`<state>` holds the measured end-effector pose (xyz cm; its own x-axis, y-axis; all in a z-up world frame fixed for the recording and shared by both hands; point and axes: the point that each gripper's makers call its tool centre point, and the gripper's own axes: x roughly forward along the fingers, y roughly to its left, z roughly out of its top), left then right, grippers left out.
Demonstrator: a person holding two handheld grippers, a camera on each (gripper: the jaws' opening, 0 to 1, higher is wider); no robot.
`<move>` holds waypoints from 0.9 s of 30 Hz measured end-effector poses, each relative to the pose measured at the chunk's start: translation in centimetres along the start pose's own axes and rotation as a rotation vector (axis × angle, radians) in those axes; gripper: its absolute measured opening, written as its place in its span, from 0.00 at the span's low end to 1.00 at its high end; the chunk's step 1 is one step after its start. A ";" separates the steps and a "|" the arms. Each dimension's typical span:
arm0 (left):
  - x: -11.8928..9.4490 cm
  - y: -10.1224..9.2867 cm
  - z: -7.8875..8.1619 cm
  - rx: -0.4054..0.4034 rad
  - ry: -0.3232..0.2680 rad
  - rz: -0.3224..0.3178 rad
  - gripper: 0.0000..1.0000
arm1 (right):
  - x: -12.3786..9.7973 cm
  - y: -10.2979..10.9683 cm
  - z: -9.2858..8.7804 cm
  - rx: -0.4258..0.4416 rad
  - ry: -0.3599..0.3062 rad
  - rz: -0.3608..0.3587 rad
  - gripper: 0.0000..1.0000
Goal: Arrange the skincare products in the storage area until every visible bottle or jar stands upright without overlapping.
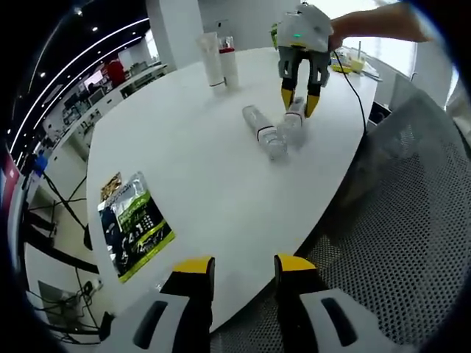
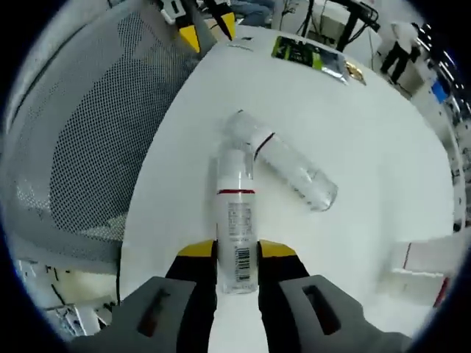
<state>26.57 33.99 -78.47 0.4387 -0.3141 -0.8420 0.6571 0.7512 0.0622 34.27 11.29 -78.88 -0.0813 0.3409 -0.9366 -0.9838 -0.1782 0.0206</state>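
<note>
Two clear bottles with red bands lie side by side on the white table (image 1: pixel 199 169). My right gripper (image 2: pixel 235 251) has its jaws closed against the base end of one lying bottle (image 2: pixel 236 220), white cap pointing away. A hand holds that right gripper (image 1: pixel 300 101) over the same bottle (image 1: pixel 295 123). The second bottle (image 2: pixel 285 165) (image 1: pixel 263 132) lies slanted, its cap near the first bottle's cap. A white tube (image 1: pixel 212 62) and a slim bottle (image 1: pixel 229 65) stand upright further back. My left gripper (image 1: pixel 244 266) is open at the table's near edge, nothing between its fingers; its yellow tips (image 2: pixel 206 28) also show.
A green and black packet (image 1: pixel 136 220) (image 2: pixel 309 53) lies flat near the table edge. A grey mesh chair (image 1: pixel 412 220) (image 2: pixel 88 132) stands against the table. A black cable (image 1: pixel 355 88) runs over the far rim. Open white tabletop (image 2: pixel 368 132) surrounds the bottles.
</note>
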 end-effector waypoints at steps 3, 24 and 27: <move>0.0 -0.1 0.1 0.000 -0.006 -0.003 0.33 | -1.0 0.9 0.3 0.109 -0.017 -0.052 0.17; -1.4 0.3 2.1 -0.003 -0.125 0.025 0.34 | -10.2 3.2 14.8 0.880 -0.935 -0.212 0.17; -1.4 0.4 2.0 -0.015 -0.121 0.026 0.34 | -11.4 3.4 16.0 0.978 -1.083 -0.176 0.17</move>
<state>27.46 33.59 -76.21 0.5269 -0.3613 -0.7693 0.6357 0.7684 0.0746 29.32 21.60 -62.54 0.4041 0.8805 -0.2478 -0.6717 0.4696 0.5729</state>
